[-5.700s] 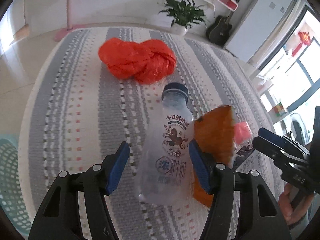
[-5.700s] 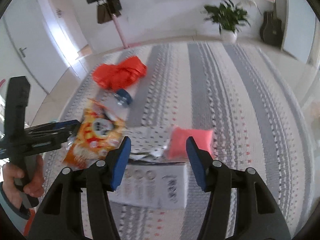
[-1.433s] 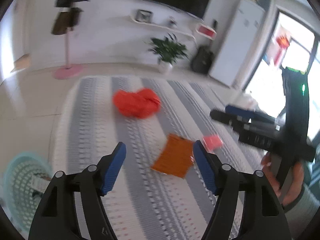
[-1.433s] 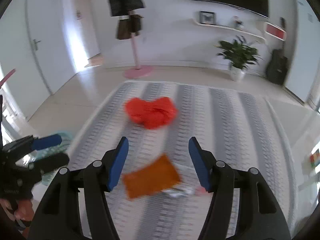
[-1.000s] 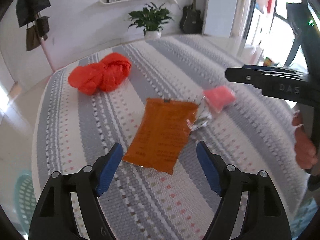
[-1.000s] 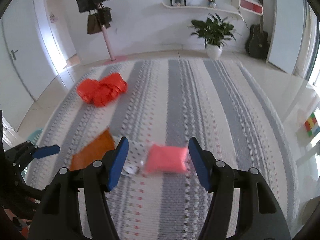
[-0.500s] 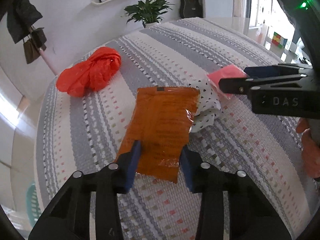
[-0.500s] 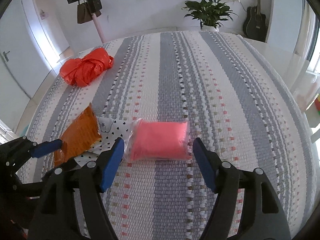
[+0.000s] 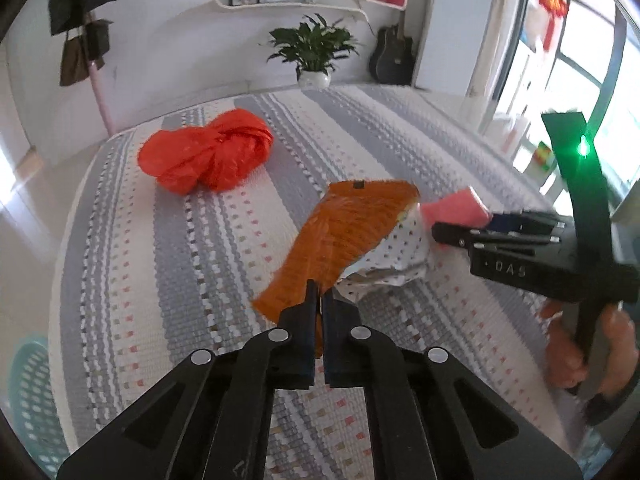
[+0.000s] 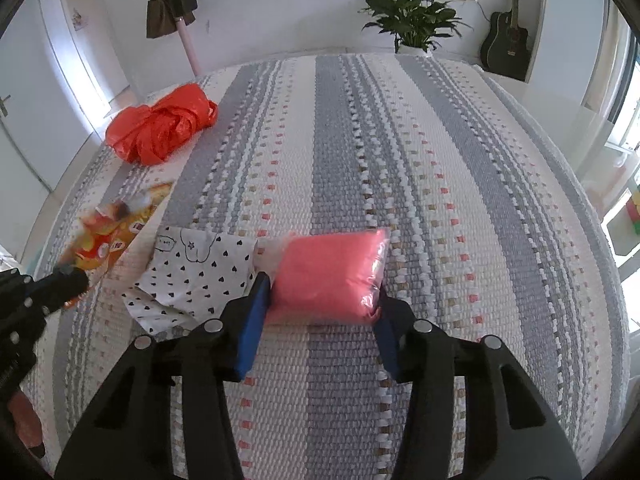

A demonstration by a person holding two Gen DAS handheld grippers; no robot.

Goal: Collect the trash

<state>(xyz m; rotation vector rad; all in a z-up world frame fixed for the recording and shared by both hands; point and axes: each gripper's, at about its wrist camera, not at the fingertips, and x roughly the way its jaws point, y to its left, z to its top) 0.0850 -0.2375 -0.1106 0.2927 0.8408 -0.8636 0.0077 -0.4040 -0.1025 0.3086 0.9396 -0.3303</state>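
My left gripper [image 9: 319, 300] is shut on the near edge of an orange snack bag [image 9: 340, 236] and holds it tilted up off the striped rug [image 9: 180, 248]; the bag also shows in the right wrist view [image 10: 108, 232]. My right gripper [image 10: 322, 300] stands open with its jaws on both sides of a pink plastic packet [image 10: 332, 276] lying on the rug; the packet also shows in the left wrist view [image 9: 456, 210]. A white heart-print wrapper [image 10: 192, 272] lies between the bag and the packet. A crumpled red plastic bag [image 9: 204, 156] lies farther back on the left.
A teal mesh basket [image 9: 28, 396] stands off the rug at the lower left. A potted plant [image 9: 314, 52], a guitar [image 9: 390, 58] and a coat stand [image 10: 176, 4] line the far wall. The rug [image 10: 440, 160] stretches wide to the right.
My left gripper has shut on the orange snack bag and lifted its near edge. My right gripper has moved down so that its open jaws flank the pink packet.
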